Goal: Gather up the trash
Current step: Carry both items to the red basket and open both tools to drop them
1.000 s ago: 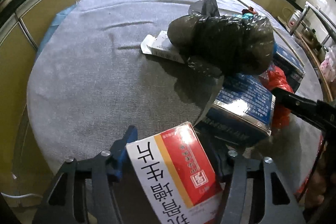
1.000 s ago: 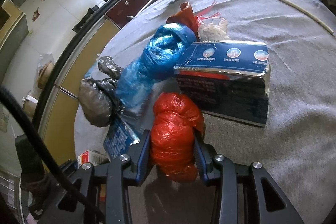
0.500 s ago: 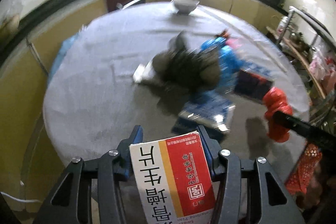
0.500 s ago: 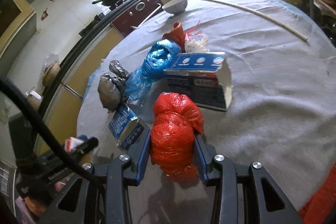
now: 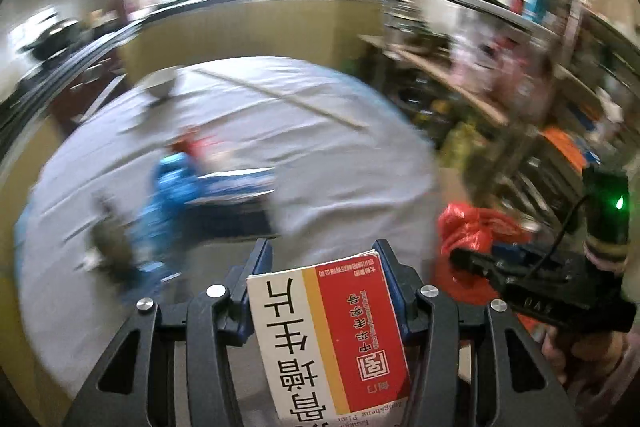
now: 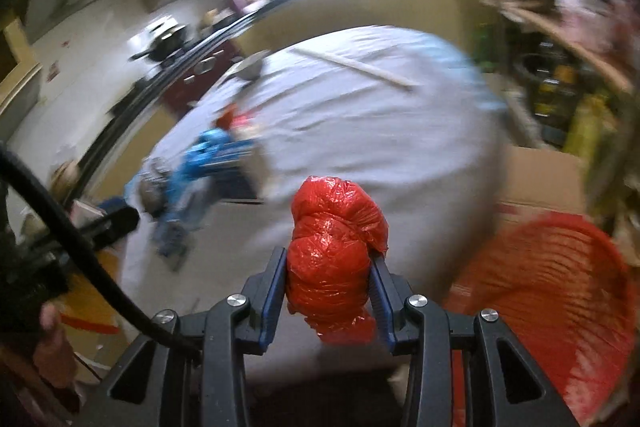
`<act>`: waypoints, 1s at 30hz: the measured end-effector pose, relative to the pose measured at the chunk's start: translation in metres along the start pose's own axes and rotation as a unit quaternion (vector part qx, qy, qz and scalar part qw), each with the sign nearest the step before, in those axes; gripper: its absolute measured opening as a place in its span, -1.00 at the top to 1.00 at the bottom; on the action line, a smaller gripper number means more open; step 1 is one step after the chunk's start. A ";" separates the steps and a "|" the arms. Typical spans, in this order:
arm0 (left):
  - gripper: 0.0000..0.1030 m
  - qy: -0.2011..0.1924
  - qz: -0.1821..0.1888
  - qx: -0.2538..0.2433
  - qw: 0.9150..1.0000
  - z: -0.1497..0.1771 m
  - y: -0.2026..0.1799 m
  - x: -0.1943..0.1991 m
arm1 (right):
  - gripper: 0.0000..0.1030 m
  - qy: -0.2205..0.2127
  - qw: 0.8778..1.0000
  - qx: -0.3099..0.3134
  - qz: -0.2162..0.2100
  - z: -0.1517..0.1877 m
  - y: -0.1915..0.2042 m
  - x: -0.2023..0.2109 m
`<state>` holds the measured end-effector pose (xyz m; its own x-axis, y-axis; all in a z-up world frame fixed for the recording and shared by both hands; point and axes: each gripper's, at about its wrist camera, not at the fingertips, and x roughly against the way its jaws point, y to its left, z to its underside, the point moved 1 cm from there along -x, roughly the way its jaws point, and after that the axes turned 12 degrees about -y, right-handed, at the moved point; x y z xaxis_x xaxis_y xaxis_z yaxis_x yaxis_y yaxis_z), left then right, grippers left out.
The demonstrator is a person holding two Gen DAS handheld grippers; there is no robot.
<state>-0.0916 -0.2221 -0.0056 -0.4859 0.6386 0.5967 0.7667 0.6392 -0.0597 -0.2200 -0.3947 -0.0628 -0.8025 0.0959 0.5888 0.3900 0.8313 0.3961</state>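
Left wrist view: left gripper (image 5: 322, 267) is clamping a red-and-white medicine box (image 5: 328, 335) between its blue pads, box lying flat, printed face up, text upside down to the camera. Beyond the fingertips the round table with grey cloth (image 5: 340, 167) is showing blurred: blue plastic bag (image 5: 176, 183) and dark blue carton (image 5: 236, 195) ahead-left of the claw, dark bag (image 5: 110, 239) further left, bowl (image 5: 160, 87) and a long thin stick (image 5: 280, 99) at the far side. To the right of this claw the right gripper (image 5: 472, 259) is appearing side-on, pinching a red plastic bag (image 5: 472, 227); a green LED (image 5: 619, 203) is glowing on its body, and a hand (image 5: 584, 351) is wrapping its handle. This view is not showing any bin.

Right wrist view: right gripper (image 6: 328, 279) is squeezing the knotted red plastic bag (image 6: 334, 259) between both pads, bag bulging above and below the fingers. Only this view is showing the red mesh basket (image 6: 560, 299), low and right of the claw, off the table edge, with a cardboard box (image 6: 540, 175) behind it. Table cloth (image 6: 380, 147) is lying ahead; the blue bag (image 6: 200, 163) and carton are sitting ahead-left, stick (image 6: 360, 67) and bowl (image 6: 250, 67) beyond them. Left edge: a black cable (image 6: 72, 239) is crossing the frame, and a hand (image 6: 52, 347) is visible low left. Left gripper's box is not legible here; heavy motion blur.
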 end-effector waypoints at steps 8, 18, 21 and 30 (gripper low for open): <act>-0.04 0.046 0.113 -0.072 0.990 -0.008 -0.127 -0.075 | 0.15 0.015 0.989 -0.090 0.113 0.040 -0.131 0.059; -0.24 0.118 0.158 -0.114 0.974 0.019 -0.205 -0.135 | -0.29 -0.017 0.983 -0.122 0.134 0.039 -0.182 0.098; -0.25 0.109 0.146 -0.123 0.975 0.018 -0.196 -0.127 | -0.30 -0.037 0.983 -0.099 0.153 0.030 -0.177 0.105; -0.47 0.008 0.009 -0.124 0.992 -0.012 -0.113 -0.063 | -0.30 -0.040 0.965 0.089 0.245 -0.015 -0.097 0.080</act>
<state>-0.1433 -0.3394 -0.0270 -0.4654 0.6414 0.6099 0.8562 0.5008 0.1267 -0.3155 -0.4754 -0.0437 -0.5763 0.5378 0.6154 0.6540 0.7550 -0.0474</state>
